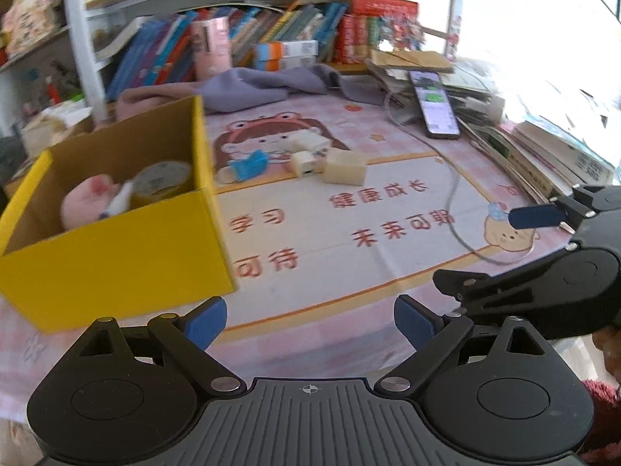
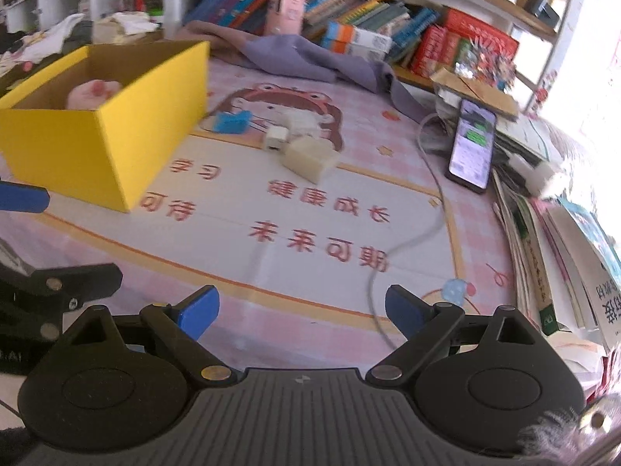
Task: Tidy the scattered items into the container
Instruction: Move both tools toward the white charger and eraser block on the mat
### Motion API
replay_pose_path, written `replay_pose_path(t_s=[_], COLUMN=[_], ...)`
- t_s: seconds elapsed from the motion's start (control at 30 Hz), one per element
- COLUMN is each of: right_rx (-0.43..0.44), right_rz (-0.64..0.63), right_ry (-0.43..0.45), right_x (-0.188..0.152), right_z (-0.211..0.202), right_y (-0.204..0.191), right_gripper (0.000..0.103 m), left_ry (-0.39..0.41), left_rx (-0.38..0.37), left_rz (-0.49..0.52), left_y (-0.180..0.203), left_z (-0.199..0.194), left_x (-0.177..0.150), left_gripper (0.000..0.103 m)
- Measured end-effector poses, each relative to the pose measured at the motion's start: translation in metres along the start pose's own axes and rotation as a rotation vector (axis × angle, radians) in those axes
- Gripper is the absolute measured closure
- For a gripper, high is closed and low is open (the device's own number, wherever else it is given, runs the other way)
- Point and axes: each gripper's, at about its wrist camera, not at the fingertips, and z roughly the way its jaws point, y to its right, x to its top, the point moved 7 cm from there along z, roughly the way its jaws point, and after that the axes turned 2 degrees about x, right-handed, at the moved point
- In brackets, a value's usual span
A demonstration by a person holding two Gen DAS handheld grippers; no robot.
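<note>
A yellow cardboard box stands on the left of the pink mat; it also shows in the right wrist view. It holds a pink plush toy and a tape roll. On the mat beyond lie a blue item, a small white charger cube, a cream block and a white piece. My left gripper is open and empty, near the box's front corner. My right gripper is open and empty over the mat's near part.
A phone leans on stacked papers at the right, with a white cable trailing across the mat. A purple cloth and rows of books line the back. Book stacks edge the right side.
</note>
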Motion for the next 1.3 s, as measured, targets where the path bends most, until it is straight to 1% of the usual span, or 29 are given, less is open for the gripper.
replay_pose_path(t_s=[0.13,0.27,0.43,0.5,0.63,0.7,0.73,0.97,1.1,1.23,1.27,1.3], right_rx=[-0.016,-0.02,-0.005,0.006,0.057,0.095,0.115,0.24,0.286,0.317,0.321,0.326], right_rz=[0.014,0.021,0.026,0.024,0.009,-0.002,-0.009,-0.07,-0.104,-0.144,-0.151,-0.156], right_ry=[-0.013,-0.028,-0.021,-0.015,-0.006,-0.005,-0.007,-0.021,-0.02,-0.022,-0.025,-0.028], right_x=[0.004,0.013,0.029,0.038,0.056,0.066,0.07,0.1,0.115,0.125,0.126,0.128], right_z=[0.011,0.025,0.042,0.05,0.067,0.077,0.082,0.121,0.142,0.164,0.169,0.173], right_y=[0.018,0.035,0.055,0.061,0.072,0.073,0.073,0.062,0.053,0.043,0.041,0.04], right_gripper=[0.01,0.01,0.01,0.012,0.014,0.02,0.021,0.022,0.022,0.022,0.023,0.026], left_ry=[-0.01,-0.019,-0.024,-0.024,-0.04,-0.054,-0.062,-0.1,-0.122,-0.143,-0.147,-0.151], left_rx=[-0.025,-0.033,-0.014,0.005,0.05,0.069,0.079,0.136,0.159,0.184,0.189,0.193], left_rz=[0.036,0.032,0.017,0.008,-0.014,-0.025,-0.03,-0.021,-0.023,-0.06,-0.066,-0.07], left_y=[0.014,0.021,0.025,0.024,0.022,0.021,0.021,0.022,0.02,0.013,0.011,0.01], left_z=[0.015,0.031,0.052,0.058,0.07,0.075,0.077,0.088,0.093,0.1,0.102,0.104], left_x=[0.012,0.023,0.041,0.047,0.059,0.063,0.064,0.074,0.077,0.082,0.084,0.086], left_gripper=[0.008,0.008,0.008,0.008,0.008,0.008,0.008,0.008,0.008,0.008,0.008,0.008])
